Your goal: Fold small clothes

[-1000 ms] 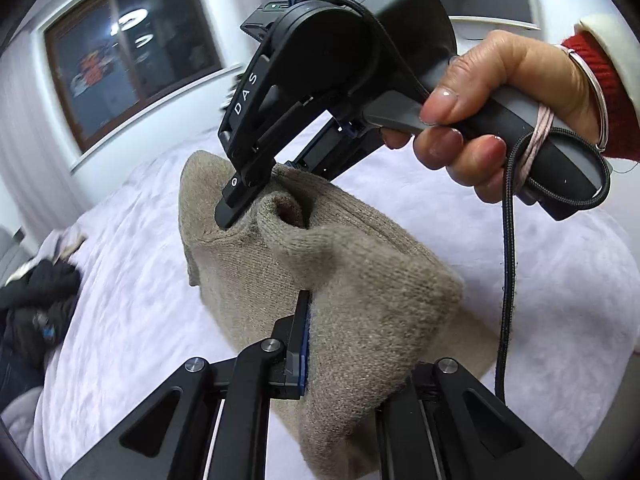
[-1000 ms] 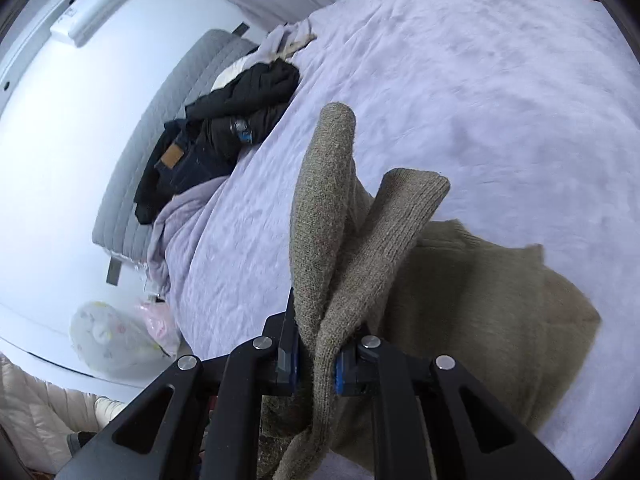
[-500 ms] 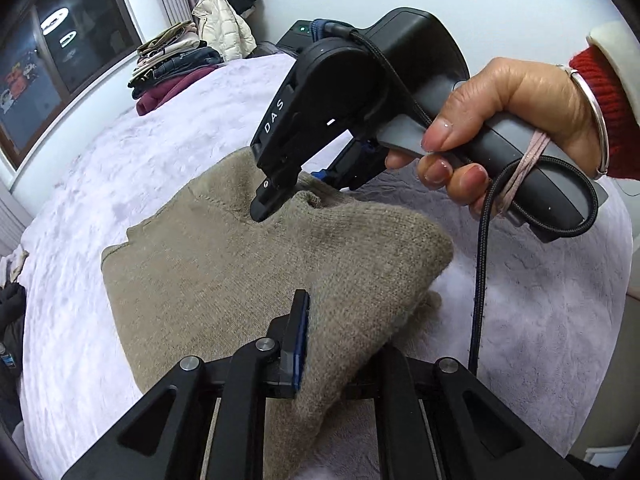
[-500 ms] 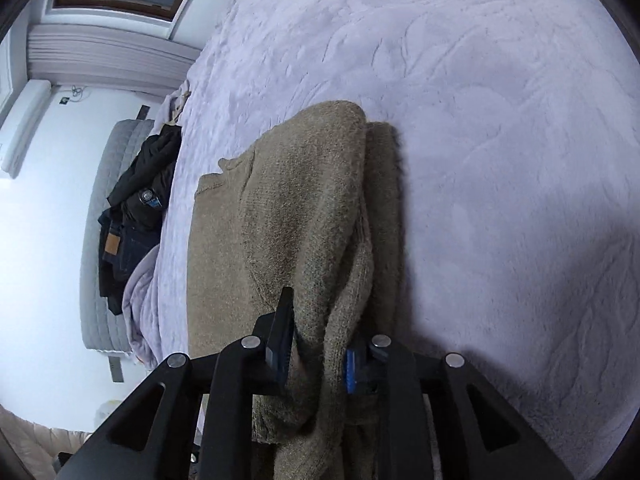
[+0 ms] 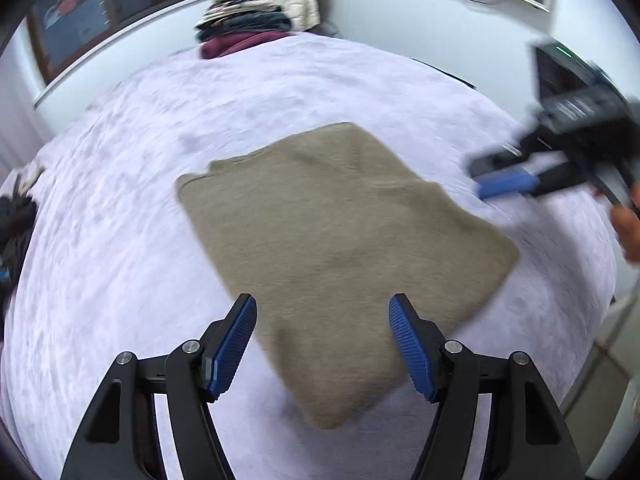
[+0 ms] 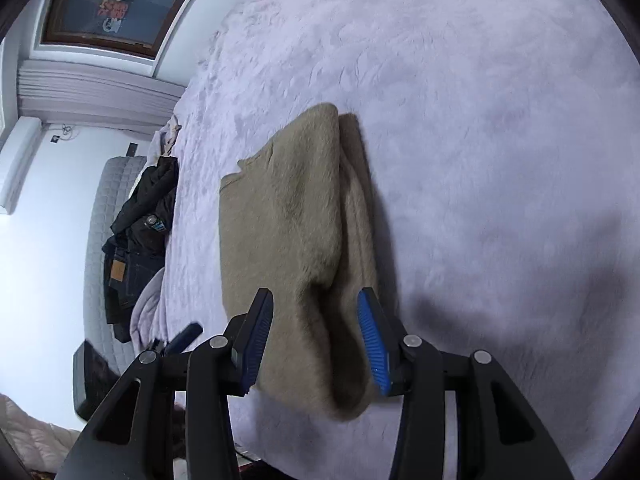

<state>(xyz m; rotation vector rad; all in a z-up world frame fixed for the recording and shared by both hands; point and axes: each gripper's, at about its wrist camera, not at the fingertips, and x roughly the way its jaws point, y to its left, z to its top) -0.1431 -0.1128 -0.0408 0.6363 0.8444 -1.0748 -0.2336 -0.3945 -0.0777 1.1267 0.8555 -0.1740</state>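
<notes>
**Knit released, fold laid flat on the bed**

Pictured from both wrist cameras: beige knit garment (image 5: 344,248) lying folded on the lavender bedspread (image 5: 120,264), free of both tools. Half a second earlier, clamped in both grippers and draped in a bunched hump; a second earlier, held up off the bed altogether. Now spread as a rough rectangle, doubled over, with the folded edge showing as a thick ridge along its right side in the right wrist view (image 6: 304,240).

Left gripper (image 5: 322,344) wide open, blue pads apart, hovering just above the near corner of the garment and holding nothing. Right gripper (image 6: 316,340) likewise open, jaws straddling the near end of the garment without pinching it; seen from the left wrist view (image 5: 516,180) as a blurred shape just beyond the garment's right edge, apparently in motion.

Beyond the garment, toward the window (image 5: 116,12), a stack of folded clothes (image 5: 244,28) at the far edge of the bed; to the garment's left, a heap of dark clothing (image 6: 140,232) against the grey headboard (image 6: 96,248).

Read as the close of one fold. Likely next: either a second fold across the rectangle or moving the piece aside. Whether the underlying layers sit square cannot be told from here.
</notes>
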